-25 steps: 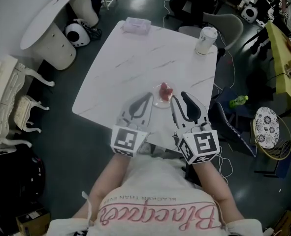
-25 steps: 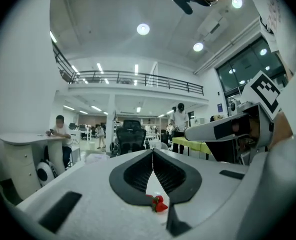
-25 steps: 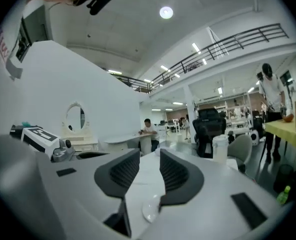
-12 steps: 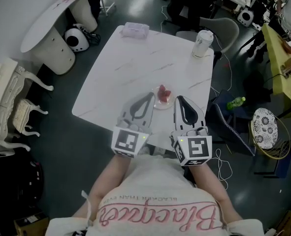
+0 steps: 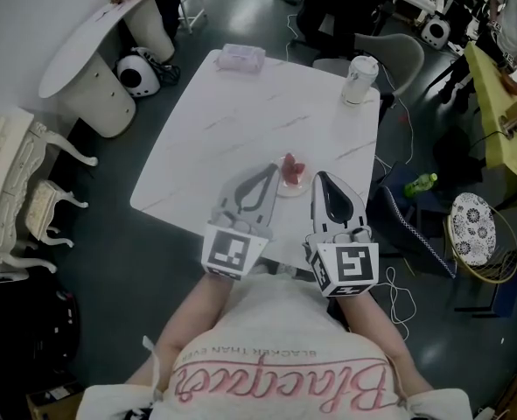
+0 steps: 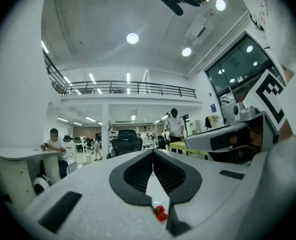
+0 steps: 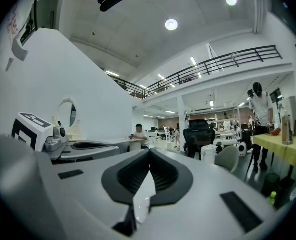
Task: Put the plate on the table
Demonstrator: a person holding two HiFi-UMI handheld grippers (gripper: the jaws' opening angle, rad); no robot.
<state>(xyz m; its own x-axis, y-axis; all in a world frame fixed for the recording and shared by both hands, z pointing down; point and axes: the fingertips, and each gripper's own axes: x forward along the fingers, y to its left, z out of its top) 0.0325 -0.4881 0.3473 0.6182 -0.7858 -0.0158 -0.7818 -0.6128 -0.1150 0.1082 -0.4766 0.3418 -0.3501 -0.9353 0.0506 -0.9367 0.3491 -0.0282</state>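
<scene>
A small plate (image 5: 290,185) with red food (image 5: 292,168) on it rests on the white marble table (image 5: 232,121), close to the near edge. My left gripper (image 5: 269,170) is shut, its tip just left of the plate. My right gripper (image 5: 319,178) is shut with nothing in it, its tip just right of the plate. In the left gripper view the jaws (image 6: 153,153) meet at the tips, and the red food (image 6: 159,213) shows through the gap below them. In the right gripper view the jaws (image 7: 149,153) are closed, and only white surface shows behind them.
A lidded white cup (image 5: 359,79) stands at the table's far right corner and a flat packet (image 5: 241,56) lies at its far edge. A grey chair (image 5: 398,46) stands beyond the cup. A green bottle (image 5: 422,183) lies on the floor at the right.
The right gripper's jaws, wide open beside the plate a second ago, have closed. The plate has stayed on the table. The left gripper has barely moved.
</scene>
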